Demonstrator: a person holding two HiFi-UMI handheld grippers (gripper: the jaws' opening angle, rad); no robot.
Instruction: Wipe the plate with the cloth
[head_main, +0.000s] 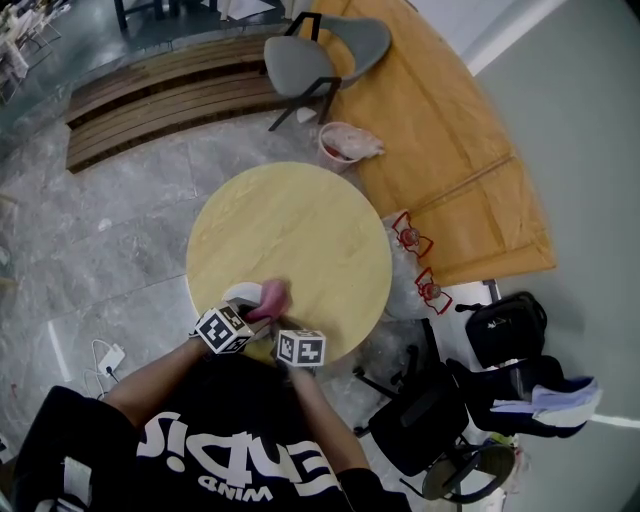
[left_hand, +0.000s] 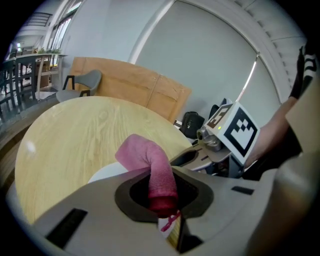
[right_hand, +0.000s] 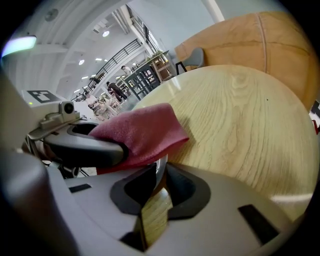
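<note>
A white plate (head_main: 238, 294) lies at the near edge of the round wooden table (head_main: 300, 230). A pink cloth (head_main: 273, 296) hangs over it. My left gripper (left_hand: 162, 200) is shut on one end of the cloth (left_hand: 149, 159), which droops forward above the plate (left_hand: 106, 173). In the right gripper view, my right gripper (right_hand: 159, 182) is closed on the plate's near rim (right_hand: 161, 167), just under the cloth (right_hand: 142, 130). Both grippers sit side by side, left gripper (head_main: 256, 308) beside right gripper (head_main: 266, 324). Most of the plate is hidden by the cloth and jaws.
The table (right_hand: 240, 120) stretches bare beyond the plate. On the floor around it are a grey chair (head_main: 322, 55), a pink bin (head_main: 345, 146), large wooden boards (head_main: 450, 150), slatted planks (head_main: 160, 100), black bags (head_main: 505, 326) and a black office chair (head_main: 430, 420).
</note>
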